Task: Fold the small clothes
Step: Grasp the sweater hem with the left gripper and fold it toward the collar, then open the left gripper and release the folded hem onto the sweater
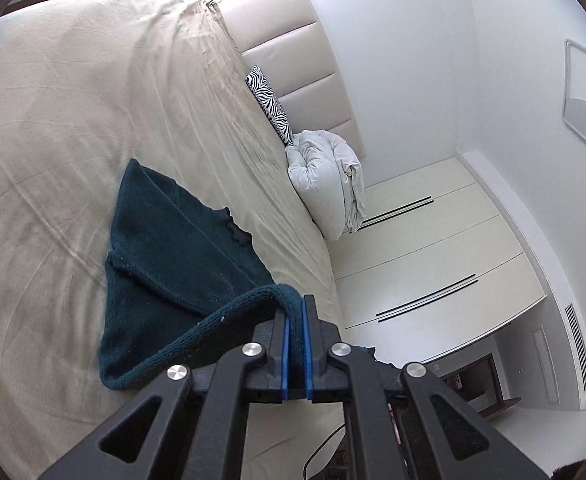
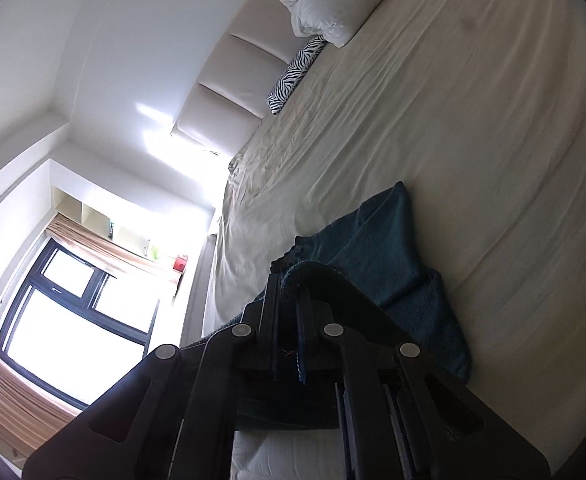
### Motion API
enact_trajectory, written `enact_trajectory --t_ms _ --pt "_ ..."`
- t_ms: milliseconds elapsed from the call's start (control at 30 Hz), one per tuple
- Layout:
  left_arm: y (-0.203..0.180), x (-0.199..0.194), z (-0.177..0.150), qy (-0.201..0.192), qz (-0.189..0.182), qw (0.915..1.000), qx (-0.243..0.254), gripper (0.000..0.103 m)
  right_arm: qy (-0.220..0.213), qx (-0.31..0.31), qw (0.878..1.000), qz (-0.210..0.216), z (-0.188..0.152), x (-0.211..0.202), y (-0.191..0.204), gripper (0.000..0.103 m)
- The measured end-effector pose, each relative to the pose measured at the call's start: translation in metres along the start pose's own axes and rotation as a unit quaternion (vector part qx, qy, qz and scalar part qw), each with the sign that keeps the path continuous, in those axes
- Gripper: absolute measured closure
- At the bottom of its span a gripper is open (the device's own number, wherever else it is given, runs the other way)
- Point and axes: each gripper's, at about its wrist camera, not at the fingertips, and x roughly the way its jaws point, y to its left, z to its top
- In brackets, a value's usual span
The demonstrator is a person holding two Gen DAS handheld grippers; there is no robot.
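Left tool (image 1: 296, 312): clenched on teal sweater (image 1: 173, 248) hem
Right tool (image 2: 289, 292): clenched on same sweater
Bed (image 1: 53, 120): one sweater, two pillows (image 1: 321, 176)

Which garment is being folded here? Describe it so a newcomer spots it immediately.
On the cream-sheeted bed, well below the white pillow and zebra-print cushion, lies a dark teal knitted garment. It is the only dark item there.

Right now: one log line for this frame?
step: folding | left gripper: shut on teal sweater hem | right gripper: shut on sweater | surface: bed
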Motion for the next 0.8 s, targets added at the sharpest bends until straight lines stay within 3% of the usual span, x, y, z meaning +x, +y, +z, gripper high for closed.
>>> enact_trajectory --t_ms 467,800 --pt "0.055 0.084 0.089 -0.008 0.047 0.9985 -0.029 0.097 0.011 -0.016 0.998 -0.066 0.052 0.135 -0.014 0.098" --pt "0.095 0.135 0.118 0.001 0.095 0.9948 -0.036 0.096 0.038 -0.007 0.992 -0.119 0.083 0.233 -0.053 0.097"
